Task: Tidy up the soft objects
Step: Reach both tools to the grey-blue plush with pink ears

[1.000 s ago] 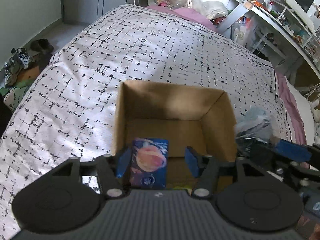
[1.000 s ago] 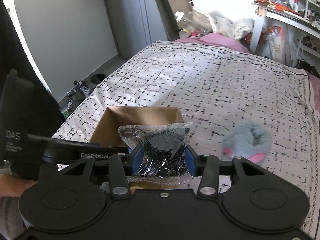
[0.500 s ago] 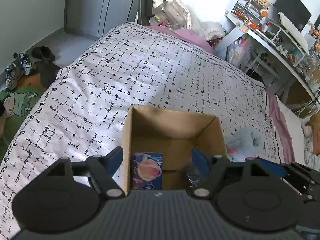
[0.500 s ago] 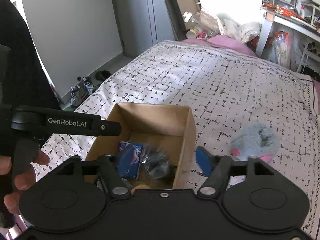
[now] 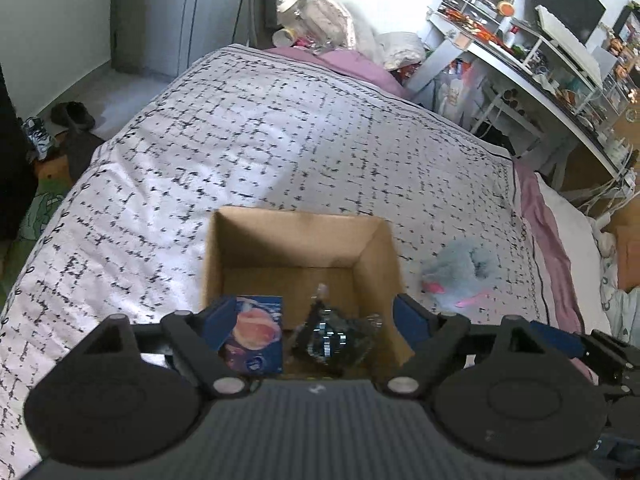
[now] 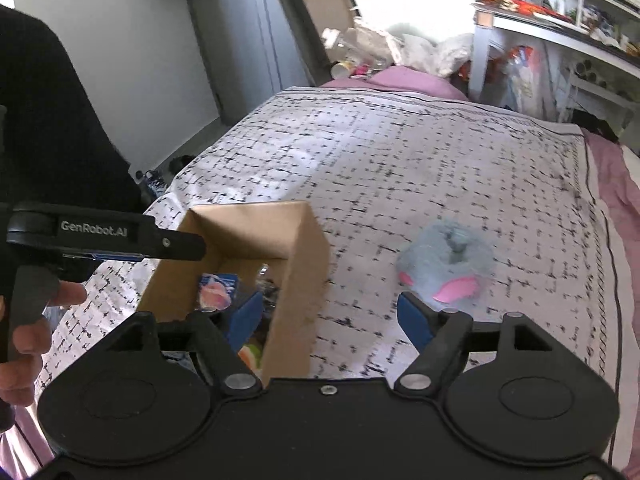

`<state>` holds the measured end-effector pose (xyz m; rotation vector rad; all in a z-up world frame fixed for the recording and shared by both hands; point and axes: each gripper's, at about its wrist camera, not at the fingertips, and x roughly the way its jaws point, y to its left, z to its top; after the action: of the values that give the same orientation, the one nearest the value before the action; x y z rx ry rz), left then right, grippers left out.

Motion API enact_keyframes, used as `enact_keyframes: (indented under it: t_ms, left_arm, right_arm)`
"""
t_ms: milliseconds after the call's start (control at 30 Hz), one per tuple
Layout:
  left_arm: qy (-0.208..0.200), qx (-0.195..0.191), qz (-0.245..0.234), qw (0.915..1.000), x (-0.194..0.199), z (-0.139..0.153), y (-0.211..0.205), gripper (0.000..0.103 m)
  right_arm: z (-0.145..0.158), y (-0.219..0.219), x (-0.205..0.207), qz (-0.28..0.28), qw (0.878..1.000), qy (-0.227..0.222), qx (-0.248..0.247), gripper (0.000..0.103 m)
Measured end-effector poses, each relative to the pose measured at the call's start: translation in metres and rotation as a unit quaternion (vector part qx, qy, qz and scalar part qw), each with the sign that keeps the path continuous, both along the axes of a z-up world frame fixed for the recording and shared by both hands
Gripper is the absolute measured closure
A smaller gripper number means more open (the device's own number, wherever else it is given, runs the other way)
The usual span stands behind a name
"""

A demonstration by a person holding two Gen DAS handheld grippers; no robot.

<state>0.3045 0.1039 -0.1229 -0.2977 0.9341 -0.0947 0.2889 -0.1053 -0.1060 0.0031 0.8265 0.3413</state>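
Note:
An open cardboard box (image 5: 376,248) (image 6: 304,280) stands on the patterned bed. Inside lie a blue packet with a planet picture (image 5: 252,332) (image 6: 216,290) and a clear bag of dark items (image 5: 332,336) (image 6: 270,292). A grey plush toy with pink ears (image 5: 460,272) (image 6: 448,264) lies on the bed right of the box. My left gripper (image 5: 316,320) is open and empty above the box's near side. My right gripper (image 6: 330,316) is open and empty, straddling the box's right wall; the plush lies just beyond its right finger.
The bedspread (image 5: 280,140) reaches far ahead. A pink sheet edge (image 5: 560,248) runs along the right. A cluttered desk and shelves (image 5: 540,52) stand at the far right. Shoes (image 5: 60,124) lie on the floor at left. Bags and bottles (image 5: 316,20) pile beyond the bed.
My right gripper opened and dropped the clear bag into the box, then shifted right toward the plush. My left gripper opened, left the blue packet in the box and pulled back.

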Motion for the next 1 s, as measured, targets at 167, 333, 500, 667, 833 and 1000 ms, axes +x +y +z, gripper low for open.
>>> enact_keyframes:
  t_ms: [167, 333, 500, 667, 833, 1000]
  left_arm:
    - [-0.007, 0.002, -0.017, 0.9998, 0.003, 0.008, -0.024, 0.018]
    - [-0.016, -0.002, -0.036, 0.9992, 0.007, 0.013, -0.046, 0.018]
    - [-0.02, 0.005, -0.05, 0.9985, 0.015, 0.014, -0.069, 0.018]
    - [-0.013, 0.005, -0.06, 0.9981, 0.025, 0.01, -0.087, 0.018]
    - [-0.01, 0.009, -0.067, 0.9977, 0.034, 0.005, -0.101, 0.018]
    - [-0.01, 0.012, -0.073, 0.9972, 0.045, 0.003, -0.112, 0.019]
  right_arm:
    - [0.0, -0.026, -0.001, -0.019, 1.0, -0.001, 0.011, 0.029]
    - [0.001, -0.05, 0.001, -0.032, 0.999, 0.001, 0.024, 0.032]
    - [-0.001, -0.068, 0.007, -0.04, 0.999, 0.004, 0.031, 0.035]
    - [-0.005, -0.084, 0.014, -0.05, 0.998, 0.009, 0.036, 0.035]
    - [-0.01, -0.097, 0.024, -0.06, 0.997, 0.018, 0.043, 0.035]
    - [-0.017, -0.109, 0.034, -0.071, 0.995, 0.033, 0.059, 0.035]
